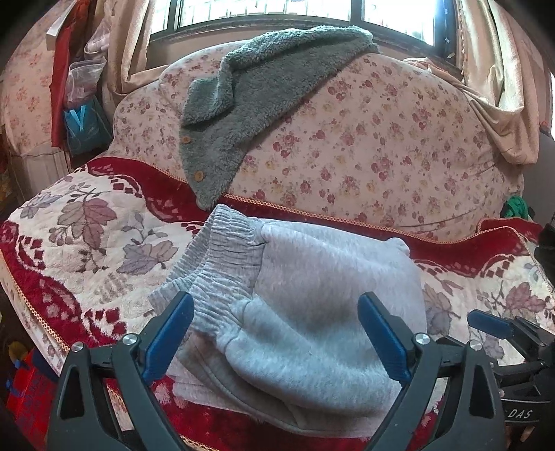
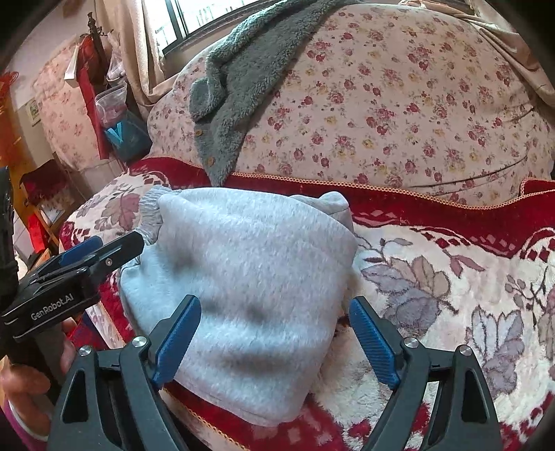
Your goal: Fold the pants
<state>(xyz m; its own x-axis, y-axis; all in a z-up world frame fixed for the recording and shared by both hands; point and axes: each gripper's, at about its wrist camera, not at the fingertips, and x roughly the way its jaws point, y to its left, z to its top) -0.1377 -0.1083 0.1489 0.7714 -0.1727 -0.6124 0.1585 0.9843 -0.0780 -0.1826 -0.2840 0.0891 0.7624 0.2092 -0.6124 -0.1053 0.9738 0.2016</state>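
Note:
The light grey fleece pants (image 1: 298, 288) lie folded into a compact bundle on the sofa seat, with the ribbed waistband (image 1: 222, 249) at the left. They also show in the right wrist view (image 2: 249, 277). My left gripper (image 1: 277, 305) is open and empty, hovering just above the near part of the bundle. My right gripper (image 2: 274, 308) is open and empty over the bundle's near right edge. The right gripper shows at the right edge of the left wrist view (image 1: 503, 329). The left gripper shows at the left of the right wrist view (image 2: 86, 256).
The seat has a red and white leaf-patterned cover (image 1: 90, 225). A grey-green fluffy cardigan (image 1: 249, 97) hangs over the floral sofa back (image 1: 381, 138). Bags and boxes (image 1: 83, 118) stand to the left. A window (image 1: 277, 14) with curtains is behind.

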